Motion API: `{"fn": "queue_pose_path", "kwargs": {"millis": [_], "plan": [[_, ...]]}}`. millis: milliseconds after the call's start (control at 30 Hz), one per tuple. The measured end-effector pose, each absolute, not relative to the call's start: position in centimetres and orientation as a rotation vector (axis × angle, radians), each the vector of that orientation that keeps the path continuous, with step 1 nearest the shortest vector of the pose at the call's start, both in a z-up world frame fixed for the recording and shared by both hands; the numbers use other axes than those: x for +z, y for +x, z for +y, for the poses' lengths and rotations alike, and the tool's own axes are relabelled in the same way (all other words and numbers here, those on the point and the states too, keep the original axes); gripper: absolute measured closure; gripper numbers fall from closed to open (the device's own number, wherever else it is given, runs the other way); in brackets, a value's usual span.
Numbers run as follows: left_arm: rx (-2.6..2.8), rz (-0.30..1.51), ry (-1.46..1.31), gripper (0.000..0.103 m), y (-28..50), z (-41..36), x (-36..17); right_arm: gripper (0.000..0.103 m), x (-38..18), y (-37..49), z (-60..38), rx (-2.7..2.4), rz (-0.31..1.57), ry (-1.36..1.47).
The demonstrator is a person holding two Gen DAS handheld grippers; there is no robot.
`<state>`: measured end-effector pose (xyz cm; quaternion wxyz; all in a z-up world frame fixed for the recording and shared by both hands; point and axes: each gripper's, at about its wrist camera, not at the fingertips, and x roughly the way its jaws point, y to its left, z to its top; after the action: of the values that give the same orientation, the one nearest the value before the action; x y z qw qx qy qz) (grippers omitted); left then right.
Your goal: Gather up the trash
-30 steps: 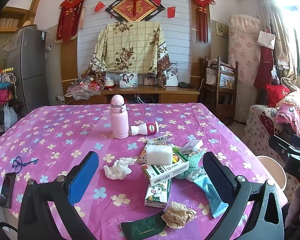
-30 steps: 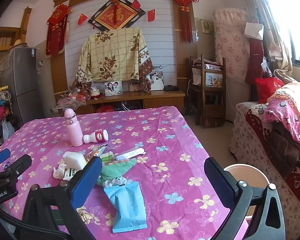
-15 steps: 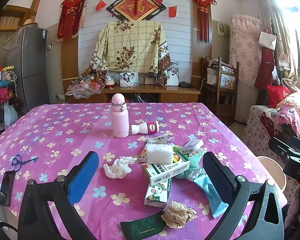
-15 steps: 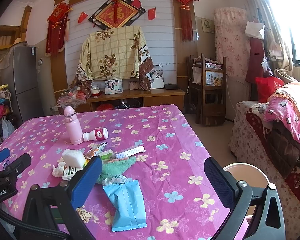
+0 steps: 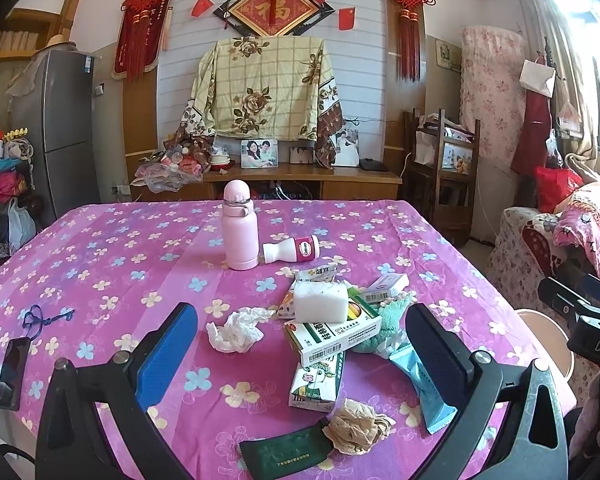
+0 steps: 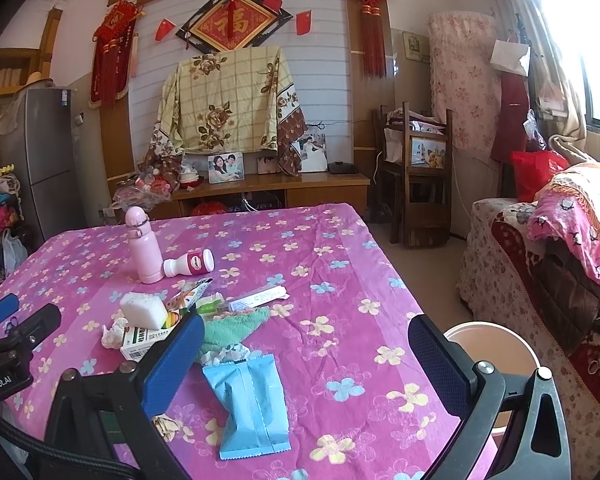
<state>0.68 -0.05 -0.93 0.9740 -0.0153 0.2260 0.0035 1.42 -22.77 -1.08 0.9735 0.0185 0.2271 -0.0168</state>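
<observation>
Pink floral tablecloth [image 5: 100, 264] carries the trash, bunched at lower centre of the left view: white tissue [image 5: 236, 330], medicine box [image 5: 332, 336], milk carton [image 5: 316, 382], brown paper wad [image 5: 358, 426], blue wrapper [image 6: 250, 400]. Left gripper [image 5: 300, 354] and right gripper [image 6: 300, 360] both spread wide, empty, hovering short of the pile, likely pre-pick. Bin [image 6: 496, 346] sits off the table edge, lower right of right view; looks empty.
</observation>
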Motion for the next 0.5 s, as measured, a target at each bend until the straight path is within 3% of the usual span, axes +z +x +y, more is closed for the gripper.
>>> {"fn": "queue_pose_path", "kwargs": {"millis": [500], "plan": [[0.020, 0.453, -0.037, 0.000, 0.74, 0.28, -1.12, 0.000, -1.38, 1.46, -22.24, -0.031, 0.478, 0.009]]}}
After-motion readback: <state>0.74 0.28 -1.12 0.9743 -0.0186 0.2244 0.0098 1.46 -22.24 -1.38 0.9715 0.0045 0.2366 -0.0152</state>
